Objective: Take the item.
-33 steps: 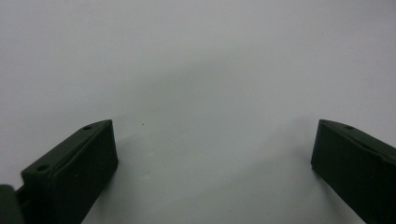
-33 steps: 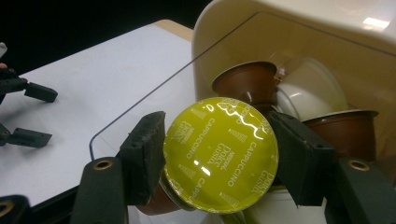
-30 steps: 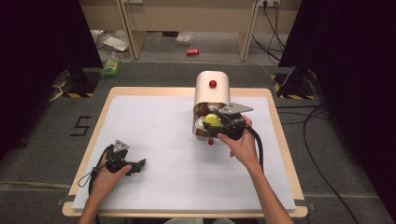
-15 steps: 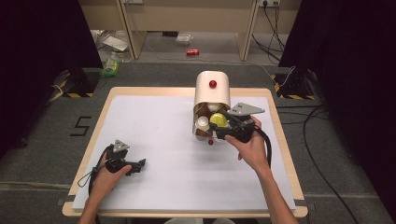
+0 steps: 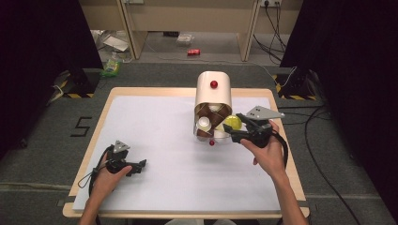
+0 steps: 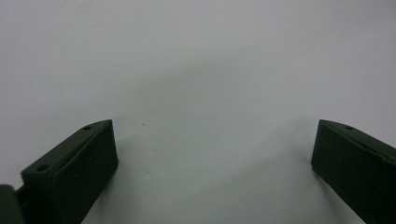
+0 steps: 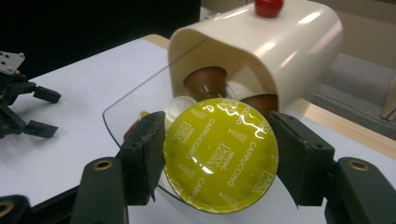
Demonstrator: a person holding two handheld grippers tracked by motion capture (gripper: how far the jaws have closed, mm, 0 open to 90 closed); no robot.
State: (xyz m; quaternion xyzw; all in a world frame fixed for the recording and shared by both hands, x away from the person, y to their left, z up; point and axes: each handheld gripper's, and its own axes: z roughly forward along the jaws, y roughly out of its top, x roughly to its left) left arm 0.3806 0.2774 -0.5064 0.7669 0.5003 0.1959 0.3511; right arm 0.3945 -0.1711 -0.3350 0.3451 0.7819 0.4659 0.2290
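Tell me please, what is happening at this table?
A person holds a gripper in each hand. The right gripper is shut on a yellow capsule, held just in front of the open mouth of a cream holder lying on the table. More capsules, brown and white, sit inside the holder. The left gripper rests near the front left of the table, its jaws open with nothing between them.

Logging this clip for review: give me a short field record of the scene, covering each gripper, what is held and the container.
right gripper: shut on yellow capsule
capsule print: Cappuccino
left gripper: open, nothing between its jaws, low over the white table
container: cream capsule holder with red knob, its clear door open
inside holder: brown capsules and a white one
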